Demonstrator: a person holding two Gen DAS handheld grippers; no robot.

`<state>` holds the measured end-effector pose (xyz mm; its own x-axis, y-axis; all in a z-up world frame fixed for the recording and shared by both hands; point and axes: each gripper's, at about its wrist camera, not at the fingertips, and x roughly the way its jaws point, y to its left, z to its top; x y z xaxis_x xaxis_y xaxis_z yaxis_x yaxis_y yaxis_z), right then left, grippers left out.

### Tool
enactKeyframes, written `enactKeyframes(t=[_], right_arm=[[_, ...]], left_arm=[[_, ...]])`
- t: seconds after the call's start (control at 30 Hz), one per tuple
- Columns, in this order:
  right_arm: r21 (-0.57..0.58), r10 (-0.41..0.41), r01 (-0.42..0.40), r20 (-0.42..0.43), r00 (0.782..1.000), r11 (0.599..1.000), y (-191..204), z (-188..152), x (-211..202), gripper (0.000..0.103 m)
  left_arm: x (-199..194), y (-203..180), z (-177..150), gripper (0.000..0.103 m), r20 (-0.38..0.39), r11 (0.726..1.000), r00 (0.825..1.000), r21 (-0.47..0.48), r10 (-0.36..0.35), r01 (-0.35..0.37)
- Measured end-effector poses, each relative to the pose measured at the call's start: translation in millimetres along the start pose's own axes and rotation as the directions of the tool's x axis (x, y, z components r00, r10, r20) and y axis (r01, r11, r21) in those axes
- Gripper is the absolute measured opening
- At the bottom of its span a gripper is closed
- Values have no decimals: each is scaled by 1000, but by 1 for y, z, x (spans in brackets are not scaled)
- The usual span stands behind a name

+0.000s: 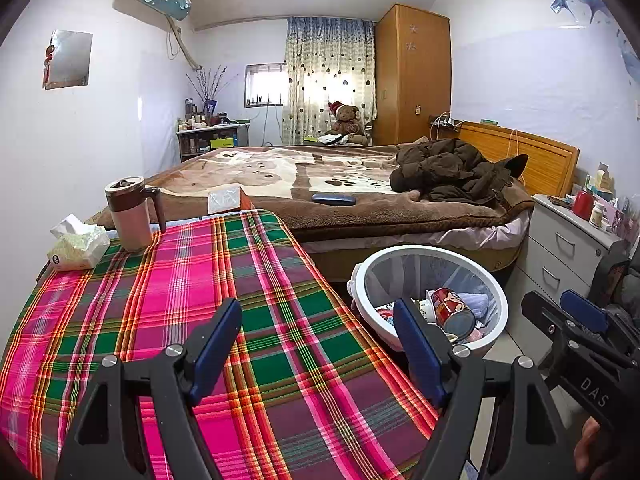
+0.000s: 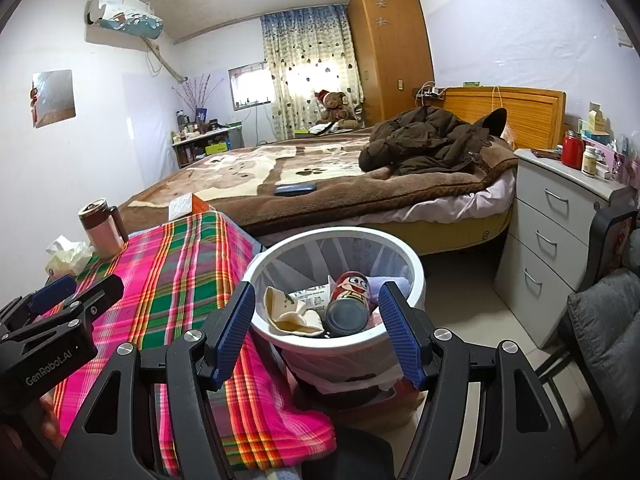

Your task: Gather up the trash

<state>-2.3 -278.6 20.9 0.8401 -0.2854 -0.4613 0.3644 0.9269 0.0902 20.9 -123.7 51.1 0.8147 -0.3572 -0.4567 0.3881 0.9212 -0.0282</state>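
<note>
Both grippers are empty as I read it: my left gripper (image 1: pixel 318 344) hangs with its jaws spread wide over the near edge of the desk (image 1: pixel 248 320), and my right gripper (image 2: pixel 316 332) is just as wide apart, hovering above the near rim of the bin (image 2: pixel 416 276) with nothing between its pads.

The bin stands on the floor just right of the desk, between it and the bed (image 2: pixel 320 184). Inside I see a can (image 2: pixel 348 304) lying on its side, a crumpled wrapper (image 2: pixel 292 312) at its left, and some paper and cloth bits behind them. So I judge that several pieces of trash are already collected.

The plaid cloth on the desk looks bare across its near and middle parts. At the far left corner stand a mug (image 1: pixel 130 216) and, just beside it, a tissue pack (image 1: pixel 78 248) with a tissue sticking up; a small box (image 1: pixel 226 200) sits at the far edge. None of these reads as trash to me, though I cannot be sure of the loose tissue.

My judgement is that the job is close to finished, with little or nothing left on the desk to pick up. The floor around the bin is mostly hidden from me.
</note>
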Motion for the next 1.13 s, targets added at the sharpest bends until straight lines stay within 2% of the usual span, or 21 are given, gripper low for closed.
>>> enactKeyframes(t=[1.13], right_arm=[[1, 1, -1, 1, 1000, 1000, 1, 0, -1, 66]], left_arm=[[0, -3, -3, 80, 0, 1000, 1000, -4, -8, 8]])
